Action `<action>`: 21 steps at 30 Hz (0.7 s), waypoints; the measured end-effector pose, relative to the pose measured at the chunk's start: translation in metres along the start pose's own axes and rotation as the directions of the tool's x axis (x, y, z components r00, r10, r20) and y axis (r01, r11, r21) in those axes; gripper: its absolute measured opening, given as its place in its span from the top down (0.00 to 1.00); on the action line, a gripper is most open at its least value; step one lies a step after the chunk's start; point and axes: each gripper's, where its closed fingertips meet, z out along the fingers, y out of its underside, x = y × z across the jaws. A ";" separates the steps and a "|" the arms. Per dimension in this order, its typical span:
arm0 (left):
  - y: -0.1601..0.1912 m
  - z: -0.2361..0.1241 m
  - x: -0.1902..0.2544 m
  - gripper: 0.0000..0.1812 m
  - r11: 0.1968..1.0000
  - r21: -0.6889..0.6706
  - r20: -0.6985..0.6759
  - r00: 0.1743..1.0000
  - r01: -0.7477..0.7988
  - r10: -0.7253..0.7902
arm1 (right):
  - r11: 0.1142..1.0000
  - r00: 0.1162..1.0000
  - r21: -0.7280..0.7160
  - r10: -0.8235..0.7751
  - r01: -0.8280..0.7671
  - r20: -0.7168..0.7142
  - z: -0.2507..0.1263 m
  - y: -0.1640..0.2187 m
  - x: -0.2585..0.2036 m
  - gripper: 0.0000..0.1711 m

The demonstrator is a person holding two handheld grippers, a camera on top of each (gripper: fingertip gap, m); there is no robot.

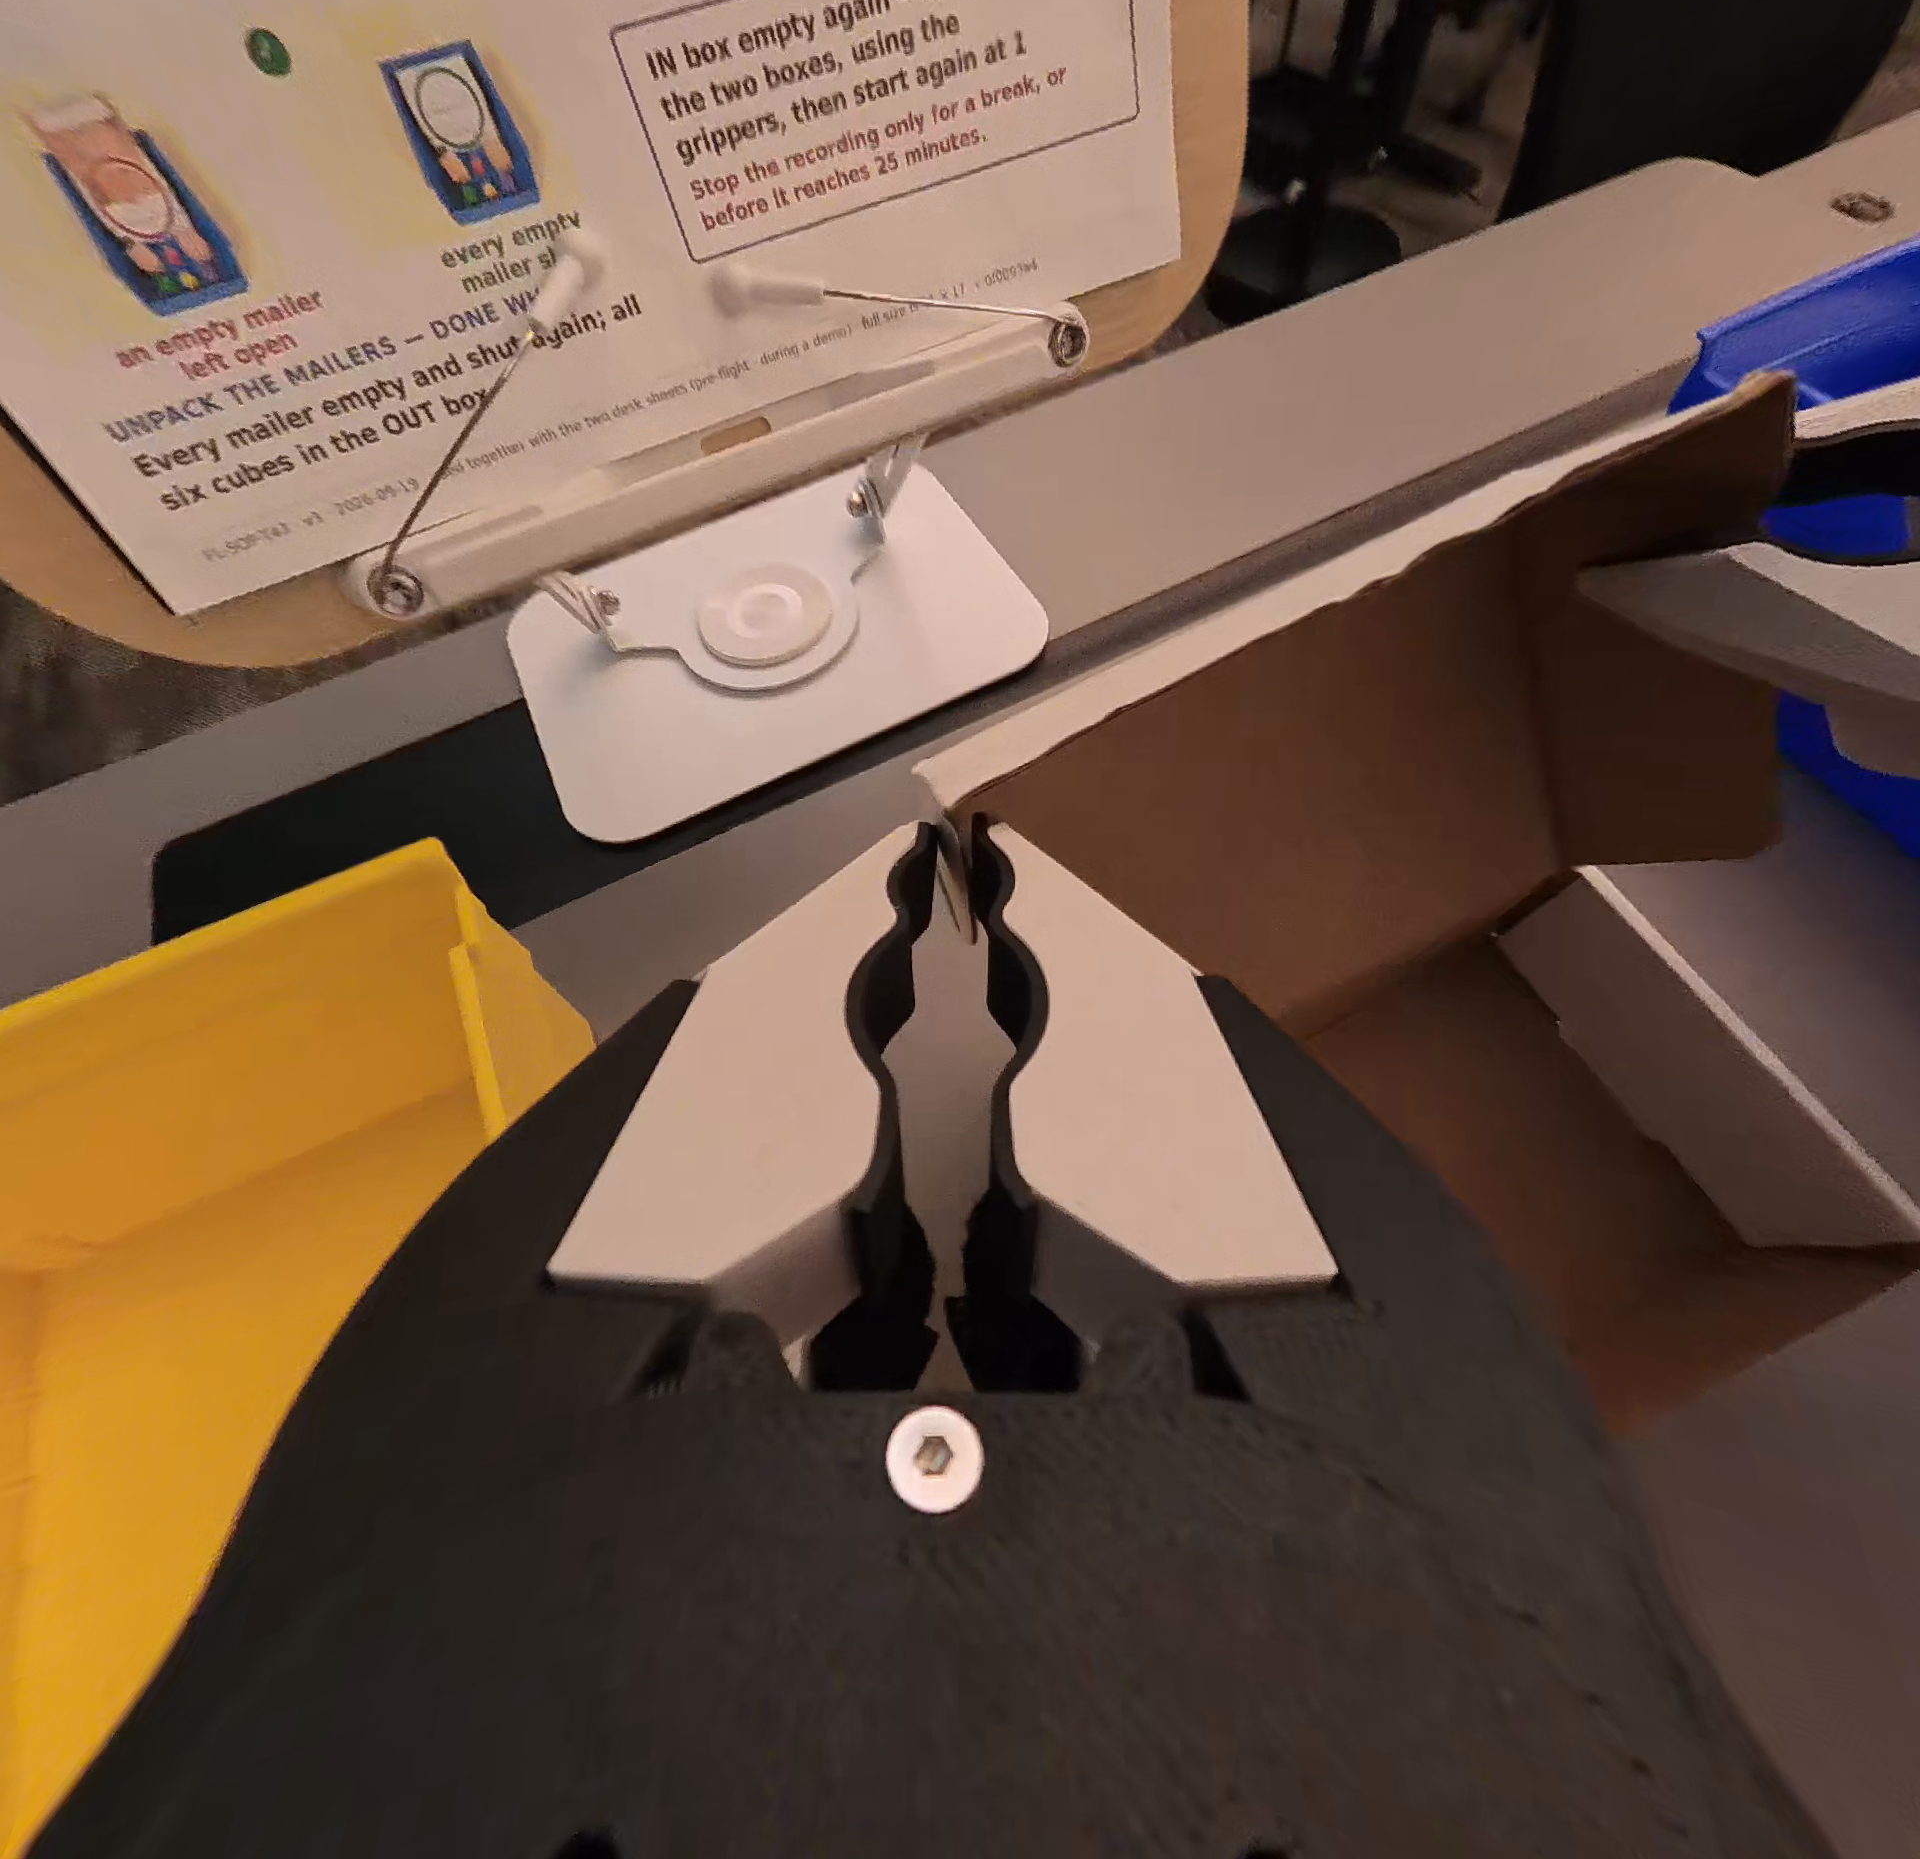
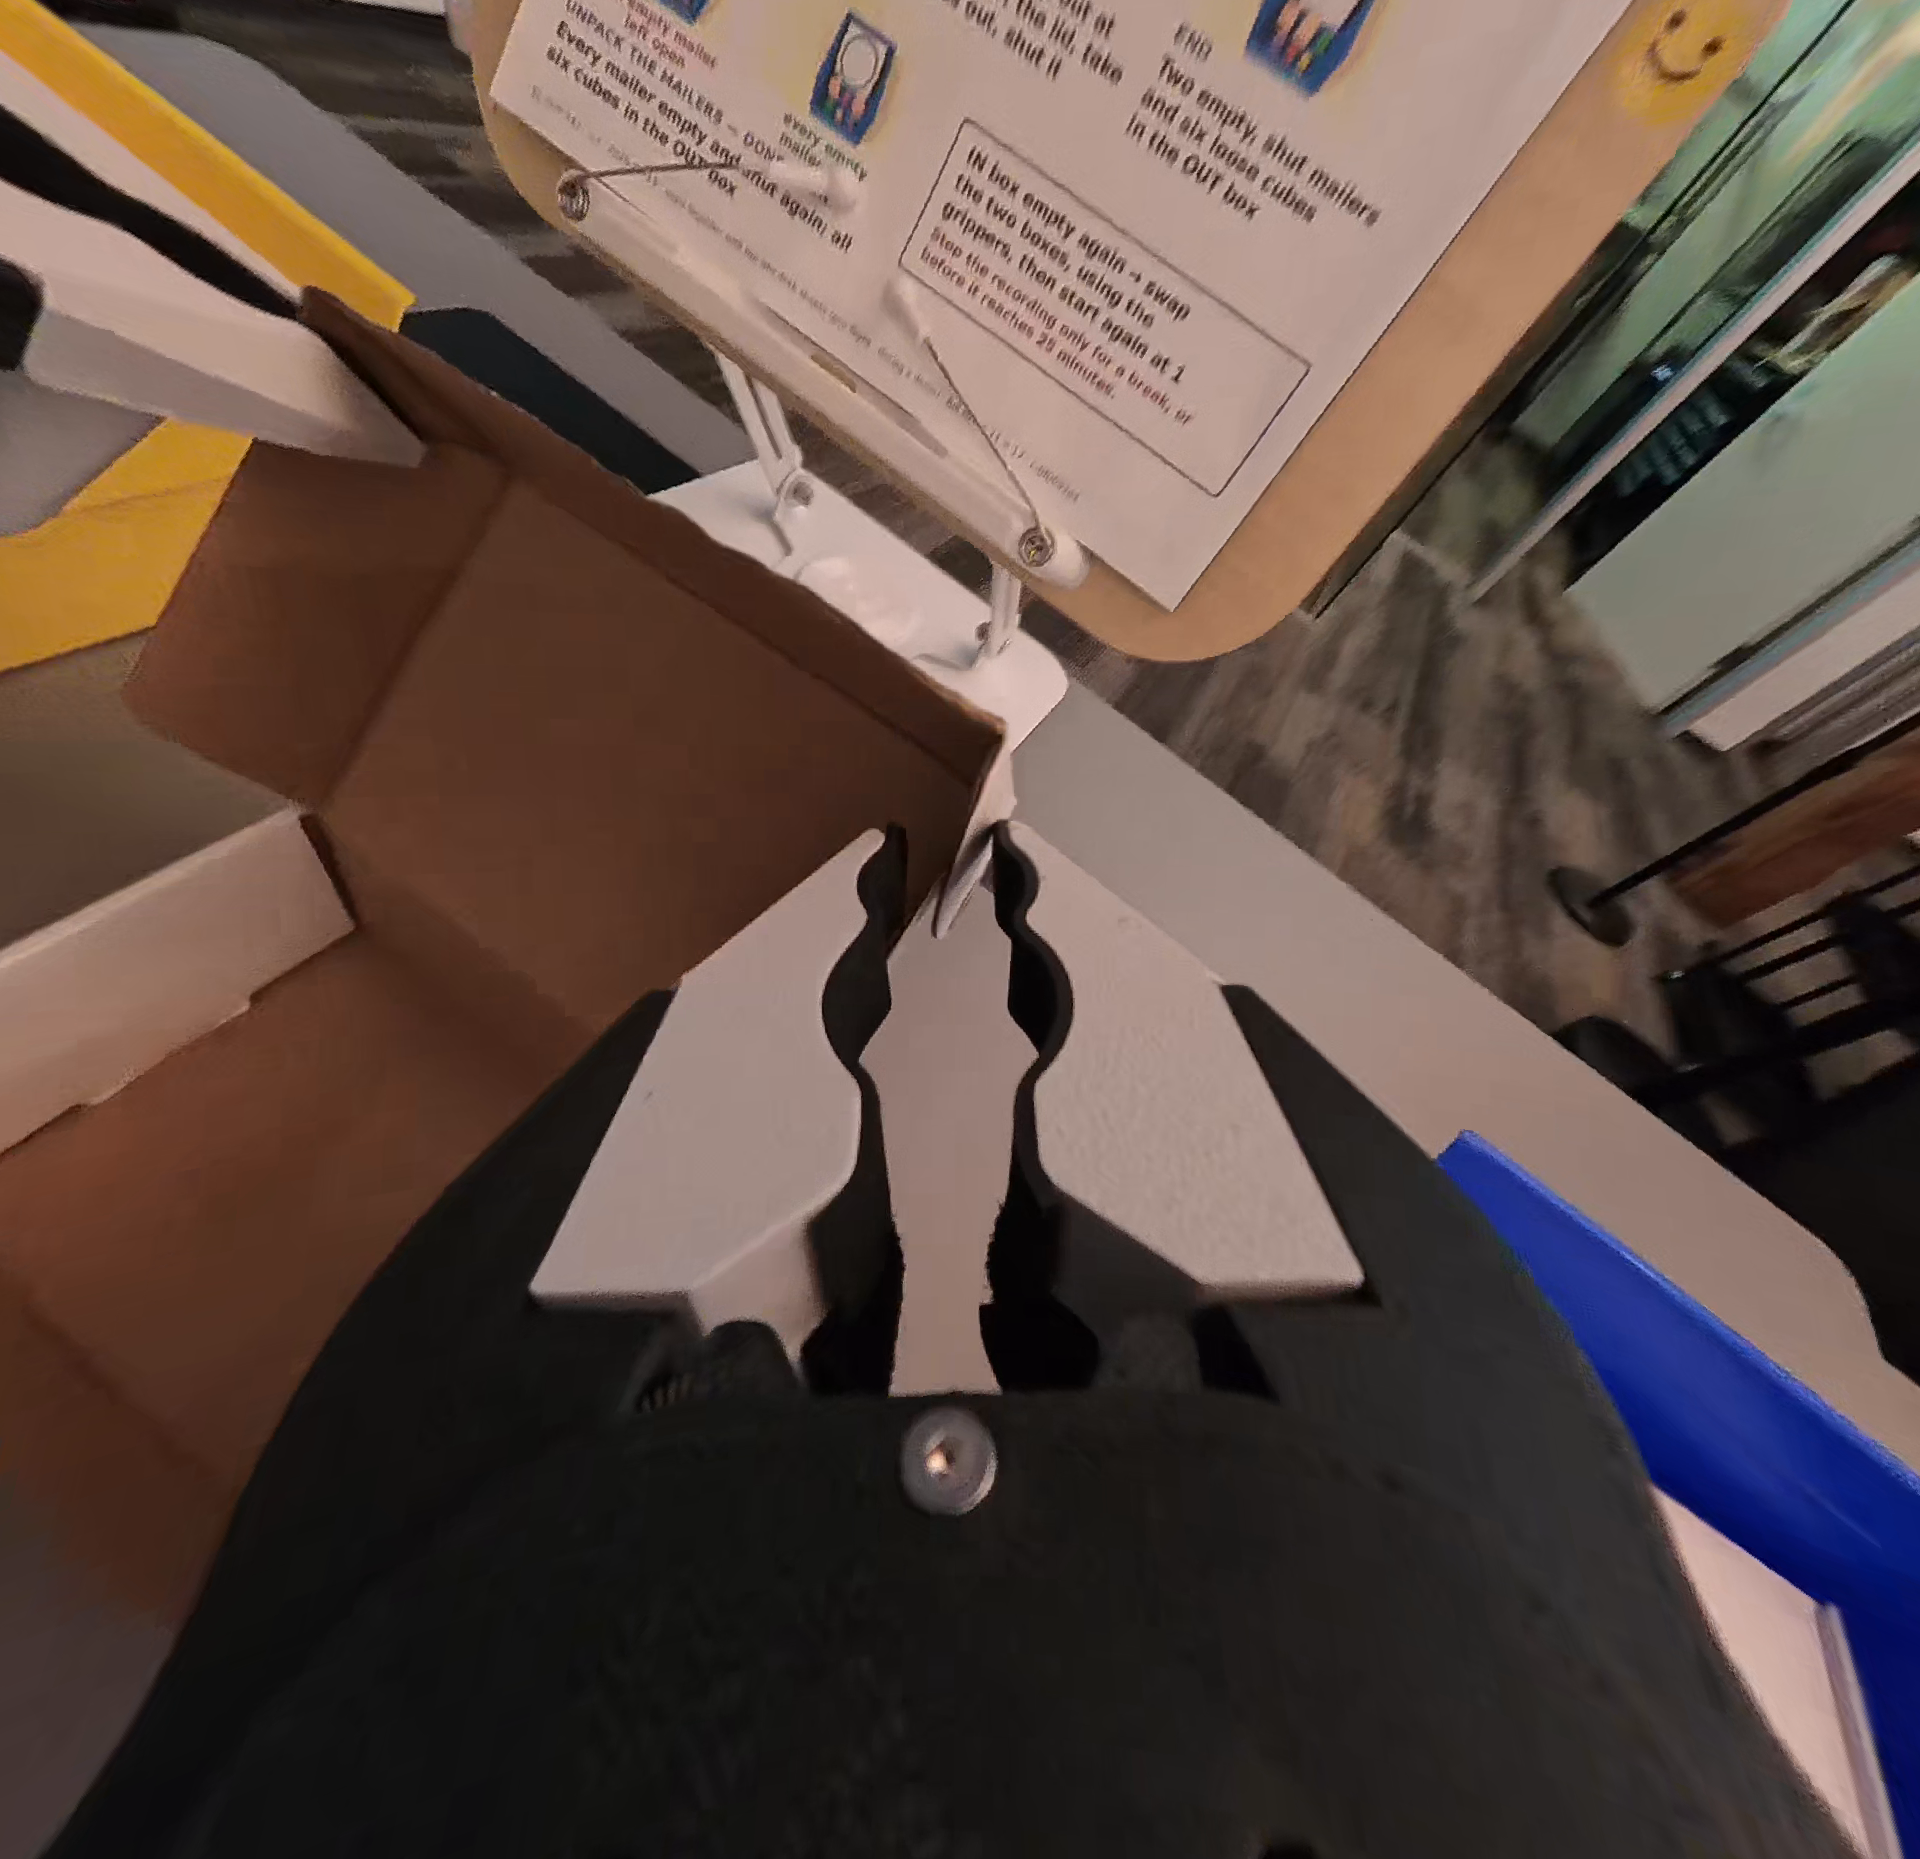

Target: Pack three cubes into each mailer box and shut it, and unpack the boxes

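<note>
Mailer box [image 1: 1382, 822]: corrugated card, brown kraft inside, white outside, lid raised and standing roughly upright with a side flap folded inward. It sits on the grey tabletop [image 1: 1299, 396] between the two bins, in front of the sign stand. The part of the box floor in view is bare brown card; no cubes show in it, and the rest is hidden by the grippers.

Yellow bin [image 1: 229, 1113]: smooth moulded plastic, just left of the box. The visible stretch of its inside shows only plain yellow wall and floor.

Blue bin [image 2: 1683, 1394]: same moulded plastic, glossy, on the box's right side. Its contents are out of sight in both views.

Instruction sheet [image 1: 582, 199]: white printed paper on a tan, round-cornered board, pinned by two thin wire arms, tilted on a white metal base plate [image 1: 790, 666].

Left gripper [image 1: 956, 874]: black textured body, pale grey wedge fingers [image 1: 769, 1103] with wavy black pads. Fingers nearly closed, tips pinching the left edge of the raised lid.

Right gripper [image 2: 951, 874]: same build. Fingers [image 2: 1164, 1113] drawn close, tips clamping the lid's right corner edge, the white card face caught between the pads
</note>
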 end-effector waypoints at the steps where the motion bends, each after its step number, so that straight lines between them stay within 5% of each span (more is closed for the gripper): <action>1: 0.002 -0.002 0.002 0.97 1.000 0.023 0.022 1.000 -0.001 0.001 | 1.000 1.000 0.009 -0.003 0.004 -0.017 -0.002 0.001 -0.002 0.91; 13: 0.010 -0.058 0.043 0.94 0.968 0.207 -0.079 0.989 0.143 -0.129 | 0.985 0.993 0.123 0.120 -0.117 -0.020 -0.071 0.014 -0.043 0.77; 21: 0.049 -0.095 0.072 0.89 0.969 0.200 -0.153 0.981 0.148 -0.118 | 0.960 0.968 0.125 0.248 -0.250 0.038 -0.117 0.023 -0.077 0.76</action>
